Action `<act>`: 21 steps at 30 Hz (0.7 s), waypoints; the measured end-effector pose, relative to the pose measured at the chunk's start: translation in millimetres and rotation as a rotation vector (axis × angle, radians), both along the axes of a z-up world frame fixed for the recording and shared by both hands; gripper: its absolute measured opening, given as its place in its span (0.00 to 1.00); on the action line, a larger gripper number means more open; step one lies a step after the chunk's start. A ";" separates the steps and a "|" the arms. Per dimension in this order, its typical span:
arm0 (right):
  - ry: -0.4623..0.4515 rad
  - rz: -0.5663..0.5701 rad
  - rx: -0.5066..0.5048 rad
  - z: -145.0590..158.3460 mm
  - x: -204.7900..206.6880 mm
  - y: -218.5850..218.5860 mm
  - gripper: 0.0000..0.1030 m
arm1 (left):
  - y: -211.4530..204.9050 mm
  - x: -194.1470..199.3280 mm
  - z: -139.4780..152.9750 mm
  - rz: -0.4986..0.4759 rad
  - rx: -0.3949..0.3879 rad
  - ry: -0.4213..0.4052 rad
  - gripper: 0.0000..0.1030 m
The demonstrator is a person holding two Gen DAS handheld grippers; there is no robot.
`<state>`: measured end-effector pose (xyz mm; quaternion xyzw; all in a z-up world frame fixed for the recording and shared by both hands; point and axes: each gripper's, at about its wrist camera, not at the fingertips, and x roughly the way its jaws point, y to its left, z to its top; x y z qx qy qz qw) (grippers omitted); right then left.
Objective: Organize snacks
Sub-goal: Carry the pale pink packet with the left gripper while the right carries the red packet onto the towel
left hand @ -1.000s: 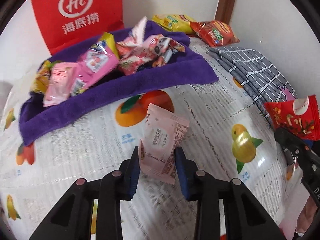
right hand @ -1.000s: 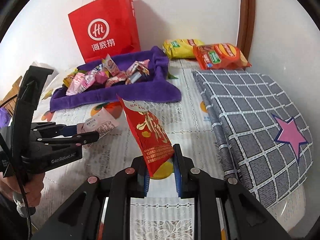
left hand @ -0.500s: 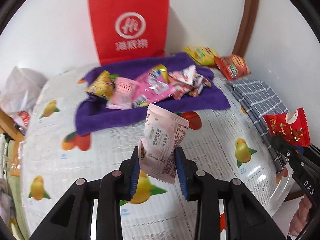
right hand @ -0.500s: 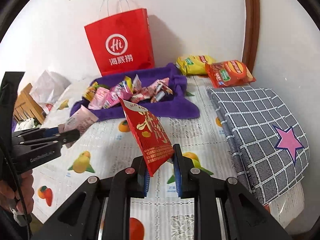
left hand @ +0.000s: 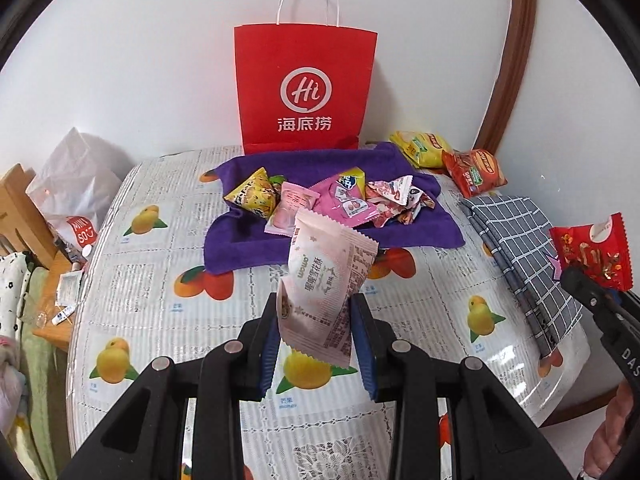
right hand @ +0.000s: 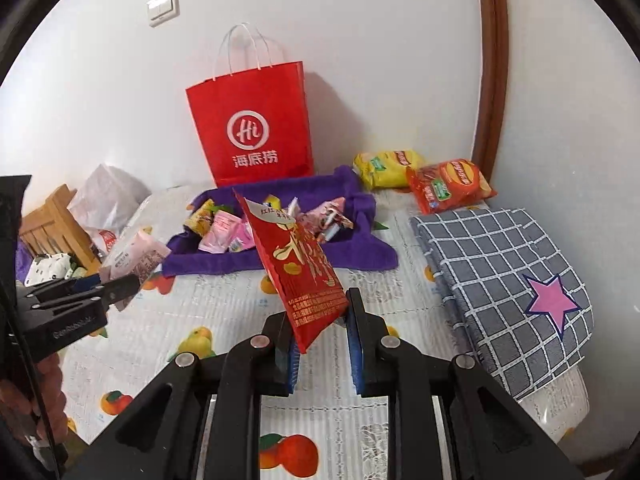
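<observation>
The left gripper (left hand: 318,334) has its jaws clamped on the lower part of a pale pink snack packet (left hand: 328,280), which stands up out of the blue pads, clear of the table (left hand: 132,280). The right gripper (right hand: 320,344) has its jaws pinched on the bottom corner of a red snack packet (right hand: 298,264) with gold print, which leans up and to the left, also off the table.

The table wears a white cloth printed with fruit. Toward the back lies a purple towel (left hand: 240,244) carrying a heap of small snacks: a yellow packet (left hand: 252,196) on the left, pink packets (left hand: 292,208) in the middle, and red-and-white wrapped pieces (left hand: 394,196) on the right. Behind the towel, against the wall, stands a red paper bag (left hand: 304,80) with white handles and a white "Hi" logo. To the right of the towel, in the back corner, lie a yellow chip bag (right hand: 386,168) and, just beside it, an orange-red chip bag (right hand: 450,184). A folded grey checked cloth (right hand: 500,264) with a pink star lies along the table's right edge.

At the left of the right wrist view, a hand (right hand: 24,404) holds the left gripper's handle.
</observation>
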<state>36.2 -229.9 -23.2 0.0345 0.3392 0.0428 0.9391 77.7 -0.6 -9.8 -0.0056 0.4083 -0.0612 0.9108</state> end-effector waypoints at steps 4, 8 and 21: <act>-0.021 -0.006 -0.024 9.2 1.5 4.2 0.19 | 2.1 2.1 4.5 0.011 -0.002 -0.004 0.31; -0.031 -0.004 -0.024 15.7 7.7 4.9 0.19 | 0.1 8.7 8.5 0.017 0.000 -0.007 0.31; -0.034 0.006 -0.028 23.1 50.4 4.1 0.19 | 4.3 53.9 11.7 0.044 -0.007 0.014 0.31</act>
